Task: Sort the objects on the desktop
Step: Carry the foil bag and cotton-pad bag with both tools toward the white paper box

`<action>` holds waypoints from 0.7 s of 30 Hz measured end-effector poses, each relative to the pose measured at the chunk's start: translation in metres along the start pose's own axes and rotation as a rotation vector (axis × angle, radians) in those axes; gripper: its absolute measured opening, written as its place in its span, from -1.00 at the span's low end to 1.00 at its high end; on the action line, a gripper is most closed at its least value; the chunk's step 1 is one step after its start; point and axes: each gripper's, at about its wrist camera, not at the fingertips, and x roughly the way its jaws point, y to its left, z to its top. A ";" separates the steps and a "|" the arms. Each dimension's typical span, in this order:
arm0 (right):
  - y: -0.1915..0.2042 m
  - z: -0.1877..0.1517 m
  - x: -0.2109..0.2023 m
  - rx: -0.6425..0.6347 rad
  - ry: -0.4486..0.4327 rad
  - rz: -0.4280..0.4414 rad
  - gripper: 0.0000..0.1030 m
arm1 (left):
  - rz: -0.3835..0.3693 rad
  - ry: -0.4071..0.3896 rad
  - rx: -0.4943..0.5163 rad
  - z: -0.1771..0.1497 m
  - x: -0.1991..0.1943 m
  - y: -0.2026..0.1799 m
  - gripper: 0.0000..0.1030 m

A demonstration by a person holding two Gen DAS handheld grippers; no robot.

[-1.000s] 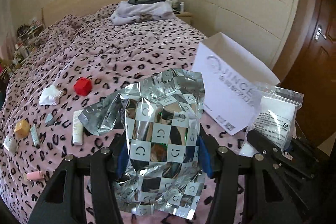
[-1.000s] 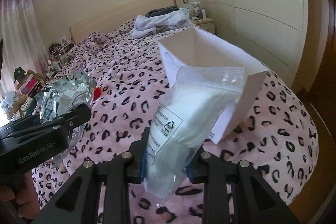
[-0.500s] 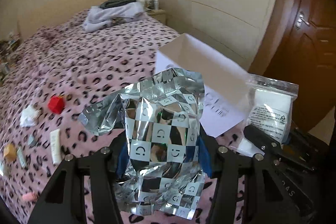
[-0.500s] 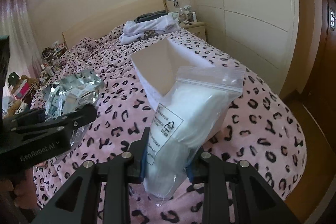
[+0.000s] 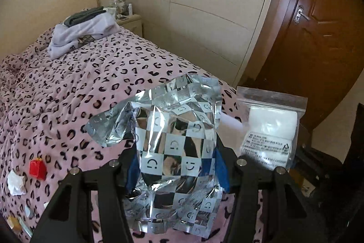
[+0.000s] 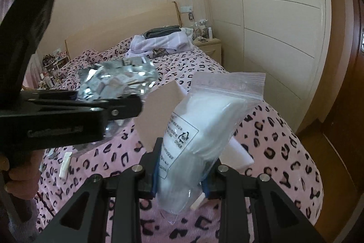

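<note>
My left gripper is shut on a crumpled silver foil bag with a smiley checker print, held above the bed. My right gripper is shut on a clear zip bag of white pads. The zip bag also shows in the left wrist view, to the right of the foil bag. The foil bag shows in the right wrist view, above the left gripper's black body. A white box stands on the bed right behind and under both bags, mostly hidden.
A pink leopard-print bed cover fills the scene. A red block, a white crumpled piece and small items lie at the left. Folded clothes lie at the bed's head. A wooden door stands right.
Both grippers have swung right and moved closer to the white box, which now lies mostly hidden behind the bags. The two bags stay gripped.
</note>
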 end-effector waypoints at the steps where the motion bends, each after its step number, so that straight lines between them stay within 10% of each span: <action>1: -0.001 0.002 0.004 -0.003 0.001 -0.003 -0.46 | -0.002 0.007 -0.004 0.004 0.006 0.001 0.08; 21: -0.013 -0.010 0.064 -0.001 0.112 0.014 -0.46 | -0.023 0.110 -0.095 0.007 0.082 0.012 0.09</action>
